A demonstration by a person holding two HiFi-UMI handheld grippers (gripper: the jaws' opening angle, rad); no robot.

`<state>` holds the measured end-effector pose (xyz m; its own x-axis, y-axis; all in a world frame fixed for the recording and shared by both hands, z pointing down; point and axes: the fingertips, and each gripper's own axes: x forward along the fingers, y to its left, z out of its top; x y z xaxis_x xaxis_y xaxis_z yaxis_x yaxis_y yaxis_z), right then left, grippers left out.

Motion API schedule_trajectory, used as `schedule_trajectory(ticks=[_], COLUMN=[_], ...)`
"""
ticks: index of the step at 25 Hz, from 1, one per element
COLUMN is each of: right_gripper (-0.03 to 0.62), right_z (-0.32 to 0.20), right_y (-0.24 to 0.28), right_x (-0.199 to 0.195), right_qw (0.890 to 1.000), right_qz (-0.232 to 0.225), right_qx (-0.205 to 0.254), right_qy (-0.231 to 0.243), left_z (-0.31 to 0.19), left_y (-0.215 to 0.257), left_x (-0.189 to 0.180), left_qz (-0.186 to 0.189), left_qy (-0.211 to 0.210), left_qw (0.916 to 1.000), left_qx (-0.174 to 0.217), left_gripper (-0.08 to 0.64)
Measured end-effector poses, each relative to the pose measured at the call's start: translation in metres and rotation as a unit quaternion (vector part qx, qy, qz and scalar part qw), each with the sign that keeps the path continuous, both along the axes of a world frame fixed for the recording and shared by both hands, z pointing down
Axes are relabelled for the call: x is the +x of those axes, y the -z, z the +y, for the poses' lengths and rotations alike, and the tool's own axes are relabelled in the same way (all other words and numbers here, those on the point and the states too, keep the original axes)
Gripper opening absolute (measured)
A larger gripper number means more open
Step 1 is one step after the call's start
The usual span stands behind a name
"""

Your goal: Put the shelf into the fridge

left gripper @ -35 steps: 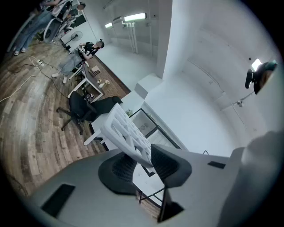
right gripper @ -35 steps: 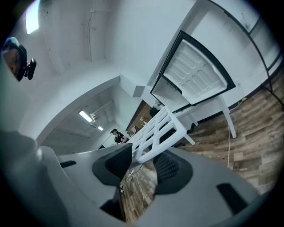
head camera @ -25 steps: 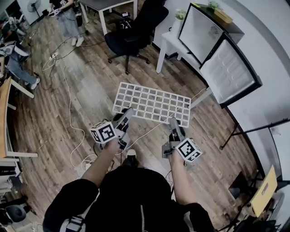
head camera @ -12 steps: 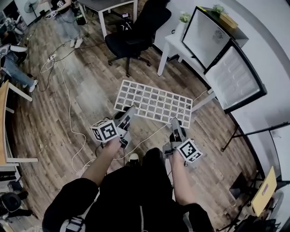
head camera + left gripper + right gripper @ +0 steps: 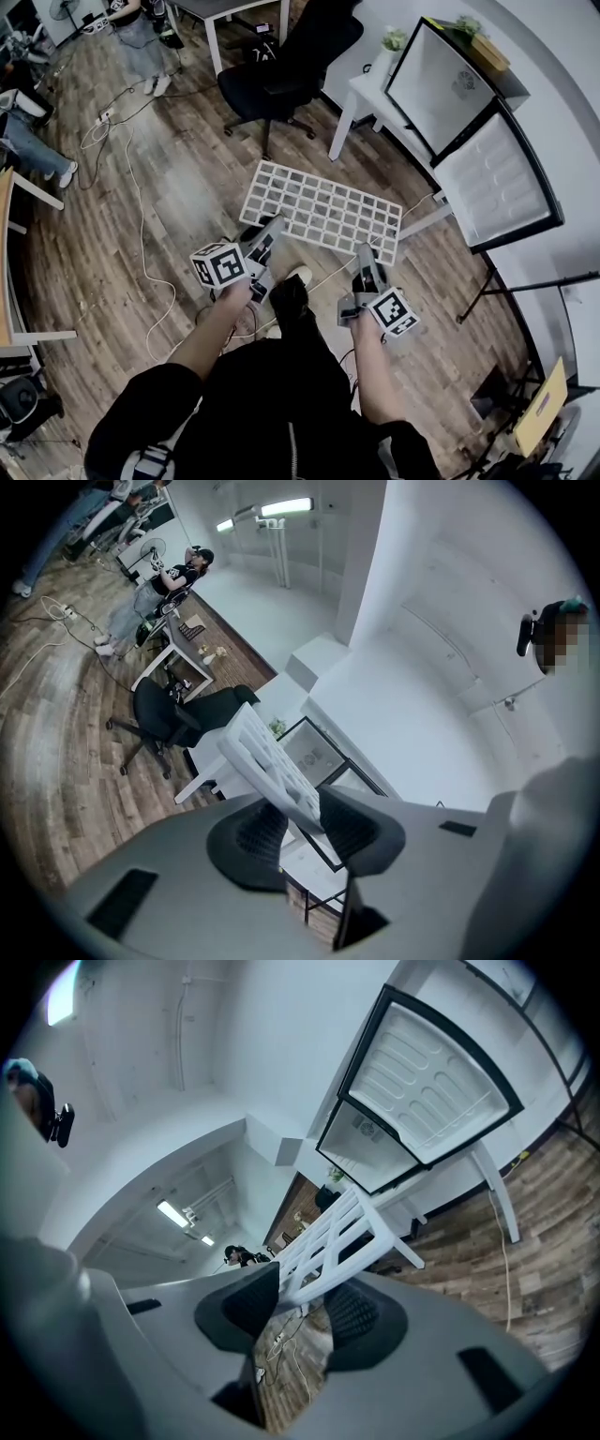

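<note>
A white grid shelf (image 5: 323,209) is carried flat above the wooden floor in the head view. My left gripper (image 5: 269,230) is shut on its near left edge, and my right gripper (image 5: 364,255) is shut on its near right edge. The small fridge (image 5: 497,187) stands at the right with its door (image 5: 433,77) swung open, beyond the shelf. In the left gripper view the shelf (image 5: 272,761) runs out from between the pads toward the fridge (image 5: 314,757). In the right gripper view the shelf (image 5: 333,1232) is pinched between the pads, with the open fridge door (image 5: 431,1077) above.
A black office chair (image 5: 281,70) stands ahead to the left of the shelf. A white table (image 5: 375,98) sits against the fridge. Cables (image 5: 141,216) trail over the floor at left. People (image 5: 141,33) stand at the far left corner.
I have stepped forward with the shelf held in both grippers. The fridge and chair have shifted slightly nearer and lower in view. My foot now shows below the shelf.
</note>
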<state>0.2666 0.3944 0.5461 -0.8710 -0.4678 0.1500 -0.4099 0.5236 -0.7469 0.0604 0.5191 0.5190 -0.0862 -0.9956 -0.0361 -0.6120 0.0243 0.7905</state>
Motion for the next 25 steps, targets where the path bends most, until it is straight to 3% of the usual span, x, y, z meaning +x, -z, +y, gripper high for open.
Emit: schedule_trajectory(ticks=[11, 25], right_gripper=[0.163, 0.161], right_z=[-0.091, -0.228], right_y=[-0.008, 0.011], right_x=[-0.055, -0.115], right_qw=[0.999, 0.995], right_qz=[0.007, -0.023], right_qx=[-0.019, -0.014], right_qy=[-0.035, -0.095], left_z=[-0.107, -0.275], left_y=[-0.009, 0.013], left_x=[-0.065, -0.134], left_qz=[0.014, -0.001], left_qy=[-0.035, -0.101], left_qw=[0.9991, 0.9946], left_qx=[-0.019, -0.026], left_gripper=[0.120, 0.121])
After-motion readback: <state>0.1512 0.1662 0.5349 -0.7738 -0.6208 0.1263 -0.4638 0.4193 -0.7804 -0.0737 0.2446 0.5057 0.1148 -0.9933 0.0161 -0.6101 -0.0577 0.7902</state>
